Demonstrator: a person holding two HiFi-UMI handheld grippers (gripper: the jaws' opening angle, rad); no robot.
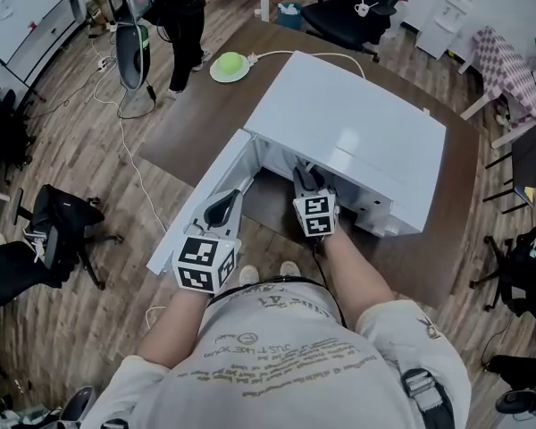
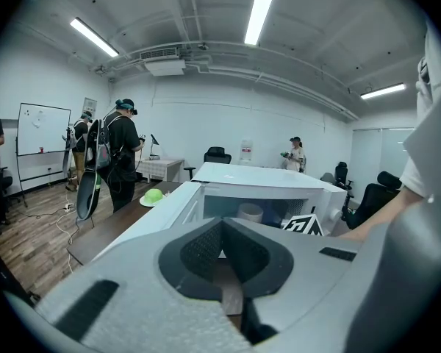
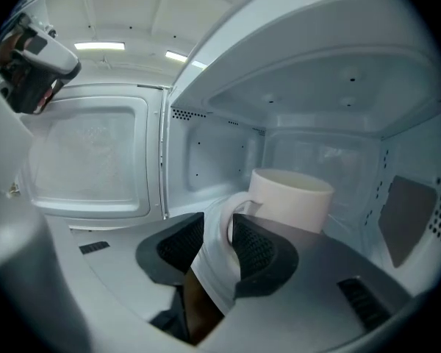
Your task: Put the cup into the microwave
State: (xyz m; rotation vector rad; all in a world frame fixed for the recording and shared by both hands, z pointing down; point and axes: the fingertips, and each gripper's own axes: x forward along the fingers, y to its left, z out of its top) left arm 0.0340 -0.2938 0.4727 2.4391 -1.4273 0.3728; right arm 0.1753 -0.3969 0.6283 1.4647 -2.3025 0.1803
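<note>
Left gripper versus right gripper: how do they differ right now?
The right gripper reaches inside the microwave; the left gripper sits outside, over the open door. The right gripper's jaws stand apart with the handle of the cup between them; the left gripper's jaws are together and empty. Both carry a marker cube.

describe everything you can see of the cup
The cup is a plain white mug, matte and ceramic-looking: a straight cylinder with an open mouth and a loop handle. It stands upright inside the microwave cavity, with the handle toward the camera. The handle lies between the jaws of the right gripper, which stand apart round it rather than clamped. The gripper hides the cup's base.
</note>
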